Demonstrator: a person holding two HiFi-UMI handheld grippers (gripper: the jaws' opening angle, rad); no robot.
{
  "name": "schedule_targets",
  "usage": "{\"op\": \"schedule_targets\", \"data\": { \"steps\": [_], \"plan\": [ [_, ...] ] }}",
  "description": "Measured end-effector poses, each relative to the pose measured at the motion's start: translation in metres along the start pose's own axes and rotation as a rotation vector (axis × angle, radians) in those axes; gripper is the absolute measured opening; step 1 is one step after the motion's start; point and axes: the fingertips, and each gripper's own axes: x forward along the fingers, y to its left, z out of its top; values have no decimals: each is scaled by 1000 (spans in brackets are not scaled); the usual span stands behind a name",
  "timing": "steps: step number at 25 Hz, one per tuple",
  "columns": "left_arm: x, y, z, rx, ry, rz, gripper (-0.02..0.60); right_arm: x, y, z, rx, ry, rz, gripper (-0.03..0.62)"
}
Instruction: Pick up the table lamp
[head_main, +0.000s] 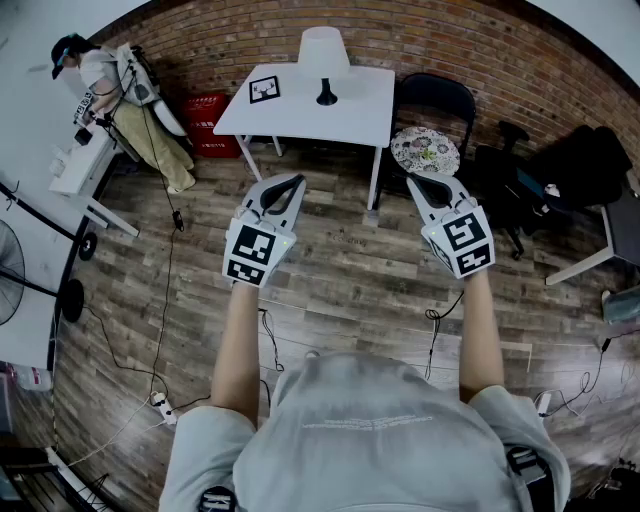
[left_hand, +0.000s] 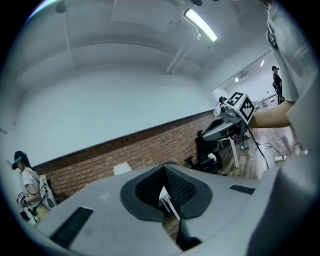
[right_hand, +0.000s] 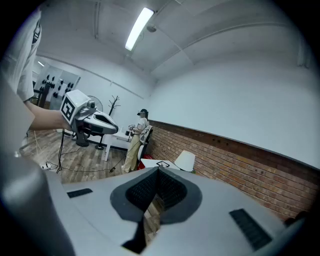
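Observation:
The table lamp has a white shade (head_main: 323, 50) on a black stem and base (head_main: 327, 97). It stands upright on a white table (head_main: 350, 115) against the brick wall, well ahead of both grippers. My left gripper (head_main: 290, 183) and right gripper (head_main: 417, 183) hover side by side over the wooden floor, short of the table. Both are shut with nothing between the jaws. The left gripper view has the shade (left_hand: 121, 169) just left of the shut left gripper (left_hand: 163, 169). In the right gripper view the shade (right_hand: 185, 160) sits above the shut right gripper (right_hand: 159, 171).
A square marker card (head_main: 264, 88) lies on the table beside the lamp. To the table's right are a black chair (head_main: 437, 98) and a round patterned seat (head_main: 425, 150). A red crate (head_main: 210, 124), a person (head_main: 120, 85) at a white desk (head_main: 75, 165), floor cables (head_main: 165, 290) and an office chair (head_main: 575, 165) are around.

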Motion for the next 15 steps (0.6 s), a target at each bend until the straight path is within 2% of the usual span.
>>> {"op": "schedule_targets", "data": {
  "steps": [4,8,11,15],
  "plan": [
    [7,-5,4,28,9,36,11,-5,-10,-6,0,-9,8,1],
    [13,-21,19,74,-27,41,11,-11,-20,-13,20,-36,19,2],
    [19,-32,21,43,-31,43,11,-16,-25,-21,-1,-33,34,2],
    [28,-40,14,-1,-5,84,12,-24,-38,-38,7,-25,60,0]
  ]
}}
